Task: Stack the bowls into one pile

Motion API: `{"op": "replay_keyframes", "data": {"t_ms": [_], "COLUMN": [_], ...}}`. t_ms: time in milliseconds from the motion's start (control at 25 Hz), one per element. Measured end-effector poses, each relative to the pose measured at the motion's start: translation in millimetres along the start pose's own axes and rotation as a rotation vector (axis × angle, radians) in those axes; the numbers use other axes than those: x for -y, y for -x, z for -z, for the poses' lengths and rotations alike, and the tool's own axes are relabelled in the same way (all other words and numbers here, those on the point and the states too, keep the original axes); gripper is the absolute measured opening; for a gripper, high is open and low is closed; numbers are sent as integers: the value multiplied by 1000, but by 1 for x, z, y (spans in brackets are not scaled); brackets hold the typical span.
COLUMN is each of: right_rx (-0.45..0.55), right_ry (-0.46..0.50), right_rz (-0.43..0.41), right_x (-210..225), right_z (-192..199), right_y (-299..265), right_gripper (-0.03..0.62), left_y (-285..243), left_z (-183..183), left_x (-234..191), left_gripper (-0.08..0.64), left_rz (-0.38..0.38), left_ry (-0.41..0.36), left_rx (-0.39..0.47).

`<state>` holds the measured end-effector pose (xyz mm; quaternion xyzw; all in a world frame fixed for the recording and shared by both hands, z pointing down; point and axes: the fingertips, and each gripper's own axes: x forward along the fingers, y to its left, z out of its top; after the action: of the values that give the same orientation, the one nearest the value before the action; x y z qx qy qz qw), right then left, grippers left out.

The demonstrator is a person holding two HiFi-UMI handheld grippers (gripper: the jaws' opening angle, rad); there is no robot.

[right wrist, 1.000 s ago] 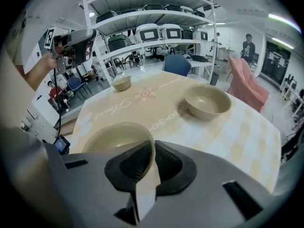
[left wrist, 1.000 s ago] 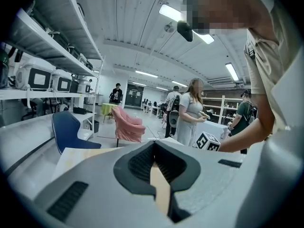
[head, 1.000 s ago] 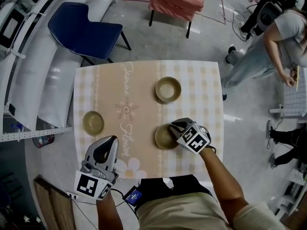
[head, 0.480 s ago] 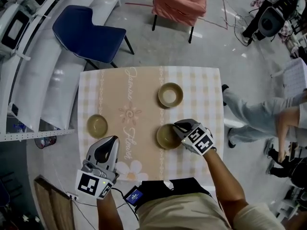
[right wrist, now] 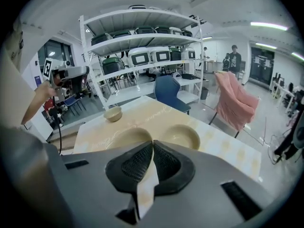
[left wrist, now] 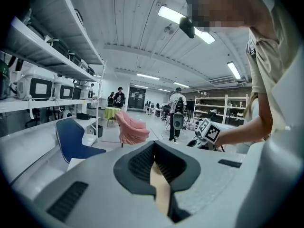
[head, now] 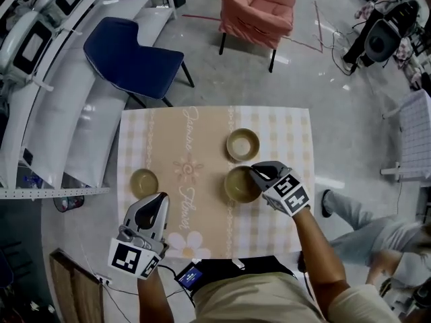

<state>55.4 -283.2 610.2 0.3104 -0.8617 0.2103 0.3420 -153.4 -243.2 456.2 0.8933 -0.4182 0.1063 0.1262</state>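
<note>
- The right gripper [head: 255, 172] has its jaws closed on the near rim of a tan bowl [head: 240, 186]; in the right gripper view the ribbed pads [right wrist: 137, 163] meet where that rim reaches them
- Whether the held bowl rests on the table or is lifted clear of it, I cannot tell
- The held bowl sits close beside a second bowl [head: 243, 145], which stands farther up the table
- A third, smaller bowl [head: 143, 182] stands well apart near the table's left edge
- The left gripper [head: 157, 200] hangs over the near left corner with its jaws pressed together and nothing between them
- Each gripper carries a cube with black-and-white square markers [head: 291, 195]
- The checked tablecloth [head: 202, 133] has a tan centre band with cursive script; the lower word looks like "Flower", the upper is too blurred to read
- A flower print [head: 180, 237] decorates the cloth's near edge
- On the grey concrete floor stand a blue chair [head: 135, 62] and a pink armchair [head: 259, 9]
- White shelves [right wrist: 142, 51] carry rows of boxy machines
</note>
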Motion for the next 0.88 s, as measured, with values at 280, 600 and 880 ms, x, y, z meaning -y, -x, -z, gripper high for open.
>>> {"op": "replay_keyframes", "data": {"t_ms": [280,600,880], "right_rx": [50,82,93], "right_ry": [4,-6,-25], "right_rz": [40,82,107], "right_x": [24,51,72], "right_z": [-33,-56,-66], "right_y": [11,13,5], "right_gripper": [15,15,15], "left_y": [1,0,-3], "left_z": [-10,-14,-13], "left_x": [-7,-16,-24], "left_gripper": [8,8,8], "left_rz": [-17,-27,-31], "left_ry": [-7,-7,-7], "left_rx": [-2,-14,-30]}}
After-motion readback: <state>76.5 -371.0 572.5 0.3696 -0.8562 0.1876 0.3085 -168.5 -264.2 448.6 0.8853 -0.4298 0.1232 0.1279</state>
